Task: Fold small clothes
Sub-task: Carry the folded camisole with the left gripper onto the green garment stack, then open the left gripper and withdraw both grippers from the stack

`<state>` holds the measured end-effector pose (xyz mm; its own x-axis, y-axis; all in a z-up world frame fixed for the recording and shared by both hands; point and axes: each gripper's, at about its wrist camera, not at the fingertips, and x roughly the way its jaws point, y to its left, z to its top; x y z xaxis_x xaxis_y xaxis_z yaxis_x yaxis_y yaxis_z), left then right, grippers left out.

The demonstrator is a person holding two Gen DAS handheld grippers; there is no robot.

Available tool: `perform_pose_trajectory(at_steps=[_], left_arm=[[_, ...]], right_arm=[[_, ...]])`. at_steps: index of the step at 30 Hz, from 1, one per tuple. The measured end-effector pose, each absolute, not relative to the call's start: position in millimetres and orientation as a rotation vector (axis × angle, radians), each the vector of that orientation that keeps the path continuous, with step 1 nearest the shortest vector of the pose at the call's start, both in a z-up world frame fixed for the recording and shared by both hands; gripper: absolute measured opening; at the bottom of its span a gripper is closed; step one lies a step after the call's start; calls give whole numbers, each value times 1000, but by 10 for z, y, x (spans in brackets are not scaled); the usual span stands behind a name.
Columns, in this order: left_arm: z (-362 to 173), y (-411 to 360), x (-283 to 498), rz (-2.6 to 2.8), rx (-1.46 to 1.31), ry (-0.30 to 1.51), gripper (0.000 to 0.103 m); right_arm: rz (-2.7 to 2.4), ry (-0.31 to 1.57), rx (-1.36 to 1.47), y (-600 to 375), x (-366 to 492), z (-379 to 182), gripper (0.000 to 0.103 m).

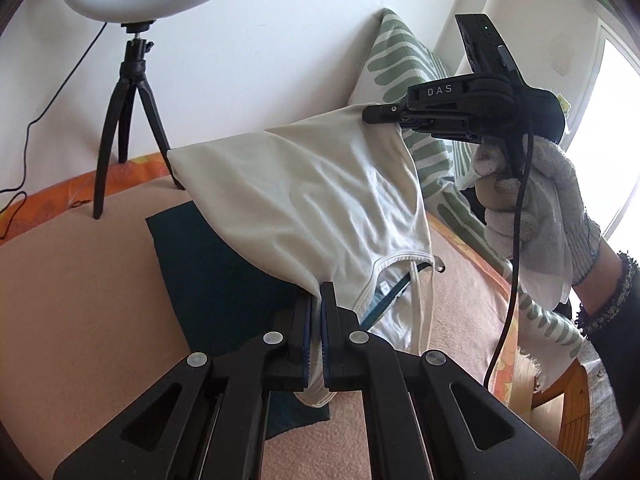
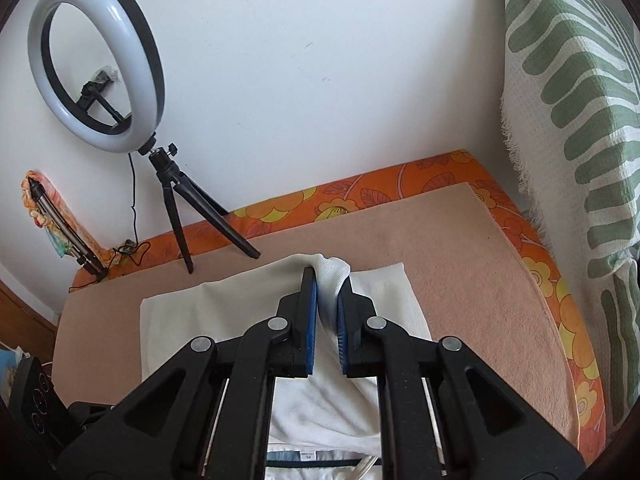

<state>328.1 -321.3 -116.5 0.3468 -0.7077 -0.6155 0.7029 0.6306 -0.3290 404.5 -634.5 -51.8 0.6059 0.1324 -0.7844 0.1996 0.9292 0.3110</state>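
Garment (image 1: 316, 196), cream, small: pinched at opposite edges by the closed left hand-held gripper (image 1: 316, 300) and closed right hand-held gripper (image 2: 326, 292), held lifted above a pink blanket (image 2: 460, 248); fold judged mid-step, lowering and edge alignment required next.

White plaster wall (image 2: 320, 60), faint scuffs. Ring light (image 2: 96, 84) on black tripod (image 2: 188, 216), beyond and left of the jaws, cable trailing down. Peach blanket (image 2: 460, 248) over orange floral mattress (image 2: 400, 178), beneath the jaws. Green-and-white leaf-print cushion (image 2: 580, 100), upright, right of the jaws. Bright window (image 1: 612, 120), far right, daylight strong.
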Motion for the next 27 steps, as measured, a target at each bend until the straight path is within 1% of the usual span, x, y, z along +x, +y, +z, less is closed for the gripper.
perform_pose_trajectory(at_steps=[4,6,7,8,10,12,13,14,15,16,18,21,23,24,25,27], left_arm=[[-1307,-3284,3324,-850,46,847,3],[-1350,-3283,3321,-802,65,886,5],[-1349,-3269,3295,-795,77,884,7],[-1338,-3251,3267,-784,90,880,9],[-1301,-3222,3209,-781,112,876,17],[-1221,-3171,3128,-782,127,850,17],[-1173,-3149,3080,-776,135,836,17],[-1132,-3137,3042,-778,134,830,17],[-1089,-3115,3013,-780,130,825,23],[-1041,-3096,2971,-778,129,815,38],[-940,-3062,2884,-760,136,781,53],[-783,-3004,2711,-756,148,744,53],[-691,-2961,2604,-756,149,731,63],[-651,-2932,2543,-748,148,721,71],[-607,-2905,2483,-732,150,711,76],[-516,-2843,2346,-709,154,691,78]], right_arm=[[-73,970,346,-6353,4283,-869,10],[-111,1000,330,-6370,4371,-1026,10],[-143,1010,314,-6377,4396,-1077,11],[-171,1019,303,-6388,4411,-1109,16],[-229,1017,260,-6401,4400,-1102,18],[-266,1007,262,-6448,4336,-1036,25],[-270,997,278,-6472,4288,-989,33],[-278,985,288,-6491,4234,-934,38],[-279,970,297,-6504,4175,-875,39],[-281,961,305,-6514,4115,-822,40],[-288,952,312,-6504,4008,-719,40],[-288,937,287,-6423,3838,-534,43],[-293,924,269,-6365,3731,-413,52],[-286,920,270,-6338,3685,-356,53],[-282,917,270,-6311,3641,-305,55],[-293,909,258,-6231,3547,-205,56]])
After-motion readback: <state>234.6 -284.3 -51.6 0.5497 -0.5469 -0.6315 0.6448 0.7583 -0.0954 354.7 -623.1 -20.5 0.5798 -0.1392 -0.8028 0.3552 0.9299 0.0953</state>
